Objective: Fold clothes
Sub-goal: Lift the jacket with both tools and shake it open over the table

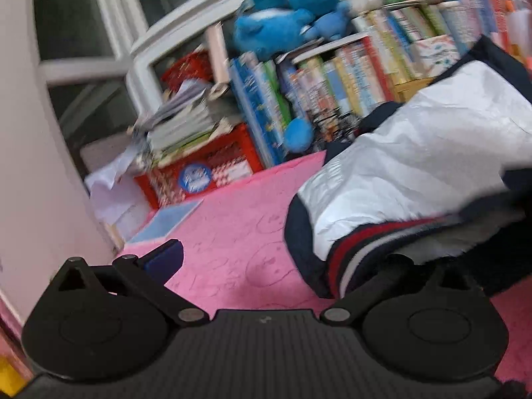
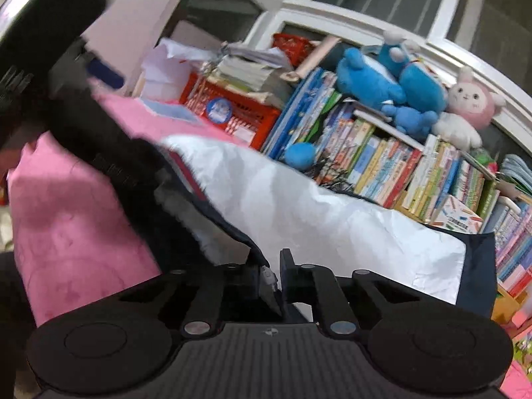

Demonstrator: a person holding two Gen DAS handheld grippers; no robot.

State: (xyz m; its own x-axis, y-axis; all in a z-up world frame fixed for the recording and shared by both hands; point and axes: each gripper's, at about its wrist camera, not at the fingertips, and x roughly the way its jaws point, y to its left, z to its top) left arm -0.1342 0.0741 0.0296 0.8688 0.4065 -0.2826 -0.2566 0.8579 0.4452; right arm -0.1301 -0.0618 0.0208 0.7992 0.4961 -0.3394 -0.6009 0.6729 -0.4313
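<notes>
The right gripper [image 2: 270, 272] pinched the jacket [image 2: 299, 206] edge tight. The left gripper [image 1: 266, 266] was spread wide over the pink blanket [image 1: 232, 226], holding nothing.

left tool [image 1: 266, 266] (jaws wide) beside jacket [image 1: 415, 173].

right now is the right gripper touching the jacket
Touching. The right wrist view shows the right gripper shut on the dark hem of the jacket, the cloth pinched between its fingers with no gap visible.
</notes>
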